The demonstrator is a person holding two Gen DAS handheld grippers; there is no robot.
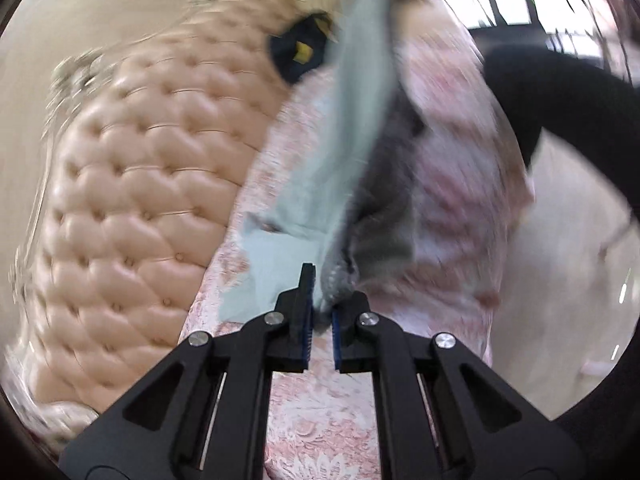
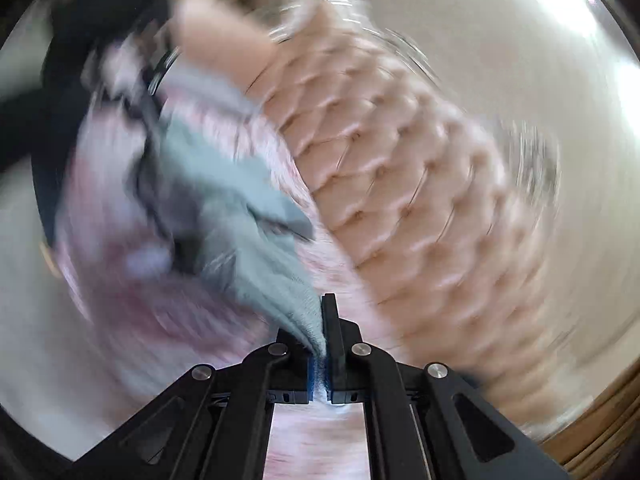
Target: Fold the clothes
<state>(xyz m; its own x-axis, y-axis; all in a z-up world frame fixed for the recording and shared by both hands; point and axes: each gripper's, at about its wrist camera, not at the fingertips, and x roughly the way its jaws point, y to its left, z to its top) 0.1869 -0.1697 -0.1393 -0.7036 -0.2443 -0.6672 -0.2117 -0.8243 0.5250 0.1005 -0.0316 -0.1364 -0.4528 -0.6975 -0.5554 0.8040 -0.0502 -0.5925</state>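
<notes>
1. Left wrist view: the left gripper [image 1: 322, 300] is pinching a fold of a pale blue-green garment [image 1: 340, 152] between its blue-padded fingers, which are sitting narrow with the cloth caught between them.
2. The garment is stretching away from the fingers toward 12 o'clock, hanging over a pink patterned bedspread [image 1: 320, 412] – its grey underside is showing at about 1 o'clock of the gripper.
3. A tufted peach headboard [image 1: 132, 184] is filling the frame from 8 to 11 o'clock, just beside the bedspread.
4. A dark blue item with a yellow mark [image 1: 298, 54] is lying at 12 o'clock, too blurred to name; a black sleeve [image 1: 560, 92] is arching in at 2 o'clock.
5. Right wrist view: the right gripper [image 2: 323, 334] is clamping another edge of the same garment [image 2: 240, 216] – its fingers are standing nearly together with ribbed cloth squeezed between them.
6. The cloth is running off toward 10 o'clock over the bedspread [image 2: 316, 440], and the headboard [image 2: 400, 200] is sweeping from 12 to 4 o'clock, heavily blurred.
</notes>
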